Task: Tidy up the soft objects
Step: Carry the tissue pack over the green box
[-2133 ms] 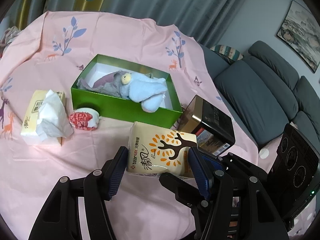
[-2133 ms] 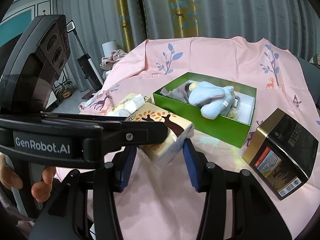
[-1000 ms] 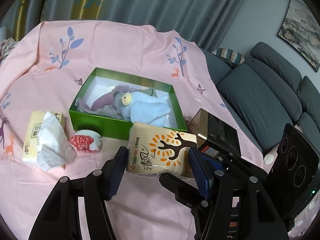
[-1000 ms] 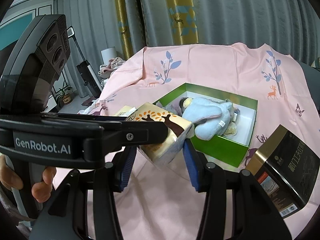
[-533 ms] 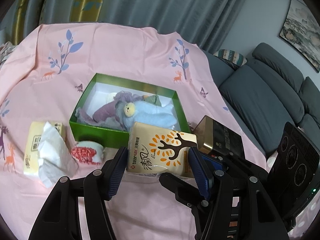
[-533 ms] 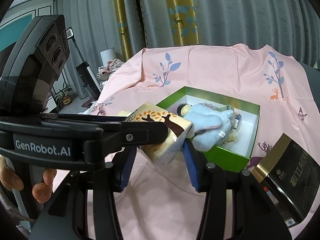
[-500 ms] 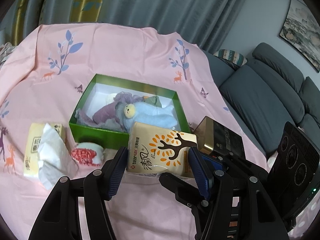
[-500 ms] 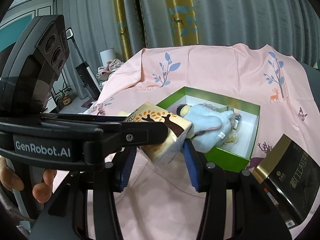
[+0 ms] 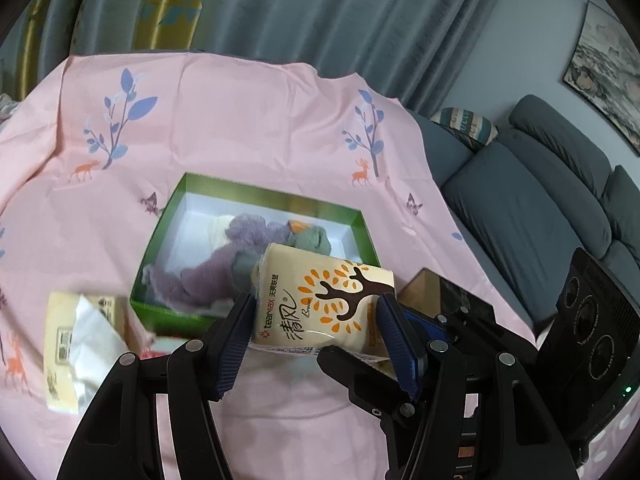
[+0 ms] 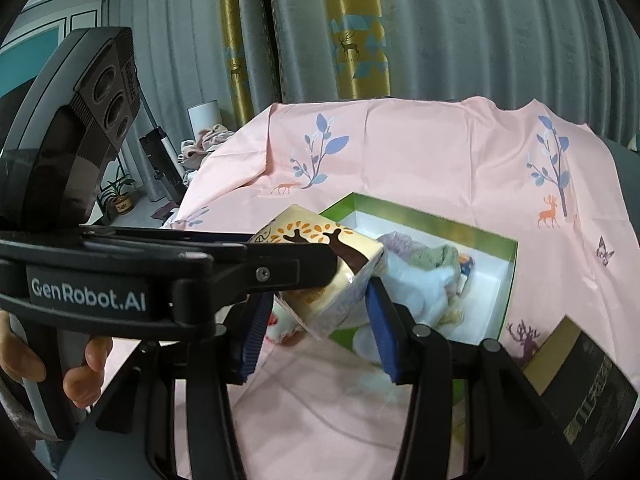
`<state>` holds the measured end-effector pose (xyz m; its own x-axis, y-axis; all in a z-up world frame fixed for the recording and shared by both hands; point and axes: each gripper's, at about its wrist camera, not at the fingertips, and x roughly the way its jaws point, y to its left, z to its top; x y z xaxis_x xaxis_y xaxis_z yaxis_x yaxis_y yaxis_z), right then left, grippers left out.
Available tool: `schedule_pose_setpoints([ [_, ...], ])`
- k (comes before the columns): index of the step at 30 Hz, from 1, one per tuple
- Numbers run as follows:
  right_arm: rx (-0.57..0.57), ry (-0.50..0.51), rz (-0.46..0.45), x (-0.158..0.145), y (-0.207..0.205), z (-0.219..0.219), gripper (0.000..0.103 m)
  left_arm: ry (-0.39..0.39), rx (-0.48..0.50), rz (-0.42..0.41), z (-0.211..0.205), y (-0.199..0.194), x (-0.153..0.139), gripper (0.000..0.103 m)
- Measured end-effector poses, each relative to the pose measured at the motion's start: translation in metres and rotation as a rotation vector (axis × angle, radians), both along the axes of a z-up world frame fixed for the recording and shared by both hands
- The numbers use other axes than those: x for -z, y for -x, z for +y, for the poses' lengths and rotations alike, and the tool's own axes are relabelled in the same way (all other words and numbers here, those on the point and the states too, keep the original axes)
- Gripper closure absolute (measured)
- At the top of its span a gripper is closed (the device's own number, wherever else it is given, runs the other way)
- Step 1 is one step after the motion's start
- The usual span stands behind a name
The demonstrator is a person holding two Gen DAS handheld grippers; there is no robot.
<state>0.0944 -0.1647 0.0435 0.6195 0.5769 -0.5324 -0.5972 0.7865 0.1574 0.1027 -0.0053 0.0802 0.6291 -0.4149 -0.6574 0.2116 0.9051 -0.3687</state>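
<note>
**Tissue pack carried between two grippers toward the green box**

At the far left of the left wrist view, an opened tissue box [image 9: 66, 344] with a sheet pulled up was seen lying on the pink cloth [image 9: 240, 120], and a red-patterned item just beside it was largely hidden and blurred. The green box [image 9: 362, 220] was placed in the middle, and plush toys [image 9: 208, 276] had been laid inside it. The soft tissue pack [image 9: 320, 304] was held above the box's near edge, pinched across its width by the left gripper [image 9: 314, 334] and across its end by the right gripper [image 10: 316, 326]; a two-sided hold was judged to have been chosen so the yielding pack would not sag or twist. The far pad contacts were hidden behind the pack. To the right, a dark tin [image 10: 580, 384] was cut off by the gripper frames, and its label could not be read.
</note>
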Motion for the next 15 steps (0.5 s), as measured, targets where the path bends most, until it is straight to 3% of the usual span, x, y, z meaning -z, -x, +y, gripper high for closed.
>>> schedule_pose_setpoints([
  [15,0.014,0.026,0.056,0.013,-0.049,0.021,0.056,0.032,-0.059,0.054,0.023,-0.071,0.024,0.040],
])
